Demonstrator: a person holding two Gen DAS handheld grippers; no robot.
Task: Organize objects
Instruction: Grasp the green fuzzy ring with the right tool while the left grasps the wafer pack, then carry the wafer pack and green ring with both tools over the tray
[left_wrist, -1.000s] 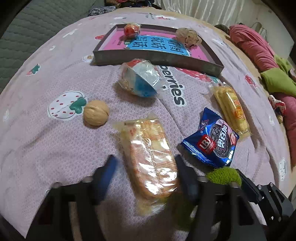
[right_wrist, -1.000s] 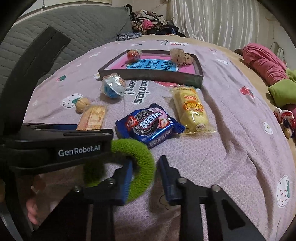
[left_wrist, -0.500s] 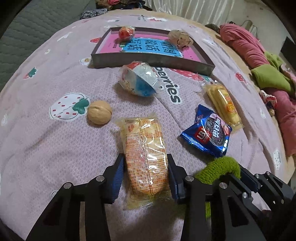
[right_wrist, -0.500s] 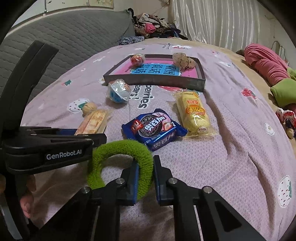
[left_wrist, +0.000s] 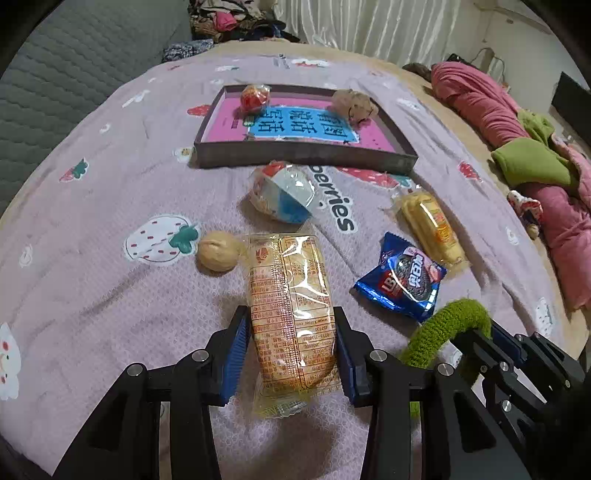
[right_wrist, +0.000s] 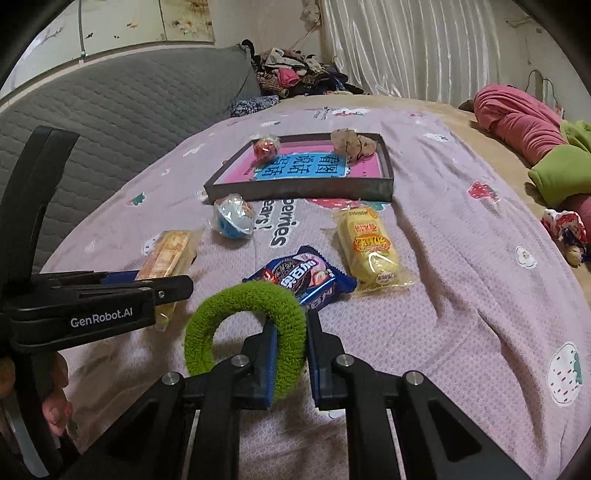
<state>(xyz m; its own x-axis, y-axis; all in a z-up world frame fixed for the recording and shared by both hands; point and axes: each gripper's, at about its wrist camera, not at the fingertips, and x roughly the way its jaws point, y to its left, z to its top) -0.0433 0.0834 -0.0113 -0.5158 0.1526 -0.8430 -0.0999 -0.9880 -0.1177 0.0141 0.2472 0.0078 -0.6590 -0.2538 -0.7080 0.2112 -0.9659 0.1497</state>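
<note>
My left gripper (left_wrist: 291, 350) is shut on a clear-wrapped cracker pack (left_wrist: 290, 295), which is raised a little off the purple bedsheet. My right gripper (right_wrist: 291, 354) is shut on a fuzzy green ring (right_wrist: 243, 325), also seen as the green ring (left_wrist: 447, 332) at the lower right of the left wrist view. On the sheet lie a walnut (left_wrist: 218, 251), a blue cookie packet (right_wrist: 303, 280), a yellow cake packet (right_wrist: 369, 247) and a wrapped blue-and-white ball (right_wrist: 232, 219). Farther back, a shallow box (right_wrist: 299, 192) with a pink and blue floor holds a red wrapped sweet (right_wrist: 266, 147) and a brown lump (right_wrist: 351, 142).
A grey quilted headboard (right_wrist: 110, 110) borders the bed on the left. Piled clothes (right_wrist: 295, 77) lie at the far end, and pink and green bedding (right_wrist: 535, 136) runs along the right side. A hand (right_wrist: 55, 398) holds the left gripper's handle.
The left jaws closed onto the cracker pack and the right jaws onto the green ring. Both grippers then rose, lifting what they hold off the sheet.
</note>
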